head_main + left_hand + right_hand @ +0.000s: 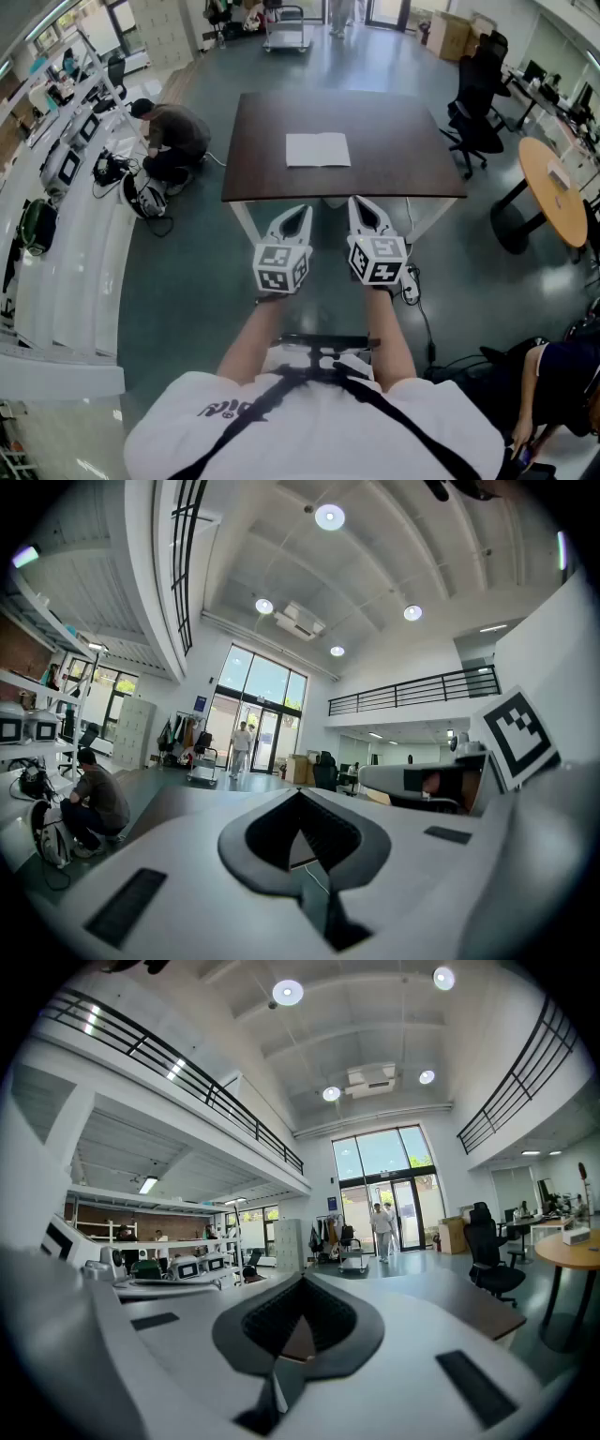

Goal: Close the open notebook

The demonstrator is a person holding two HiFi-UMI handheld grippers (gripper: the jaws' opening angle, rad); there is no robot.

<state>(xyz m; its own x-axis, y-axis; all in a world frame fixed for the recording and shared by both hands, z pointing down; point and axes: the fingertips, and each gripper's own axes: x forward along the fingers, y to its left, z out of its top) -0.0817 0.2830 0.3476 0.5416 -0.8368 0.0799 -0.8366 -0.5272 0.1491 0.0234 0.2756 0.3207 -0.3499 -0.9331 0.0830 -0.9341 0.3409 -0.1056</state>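
Observation:
The open notebook (318, 149) lies flat with white pages up, near the middle of a dark brown table (262, 178). Both grippers are held level in front of the person, short of the table's near edge and apart from the notebook. The left gripper (301, 210) has its jaws together with nothing between them, and so does the right gripper (358, 201). In the left gripper view the left gripper's (298, 794) tips meet, with the table top (183, 803) beyond. In the right gripper view the right gripper's (302, 1277) tips meet too, and the table (478, 1309) stretches ahead to the right.
A person crouches (173, 136) on the floor left of the table beside white shelving (66, 262). Black office chairs (478, 112) and a round wooden table (558, 192) stand to the right. Another person sits at lower right (562, 384). A cart (286, 28) stands far back.

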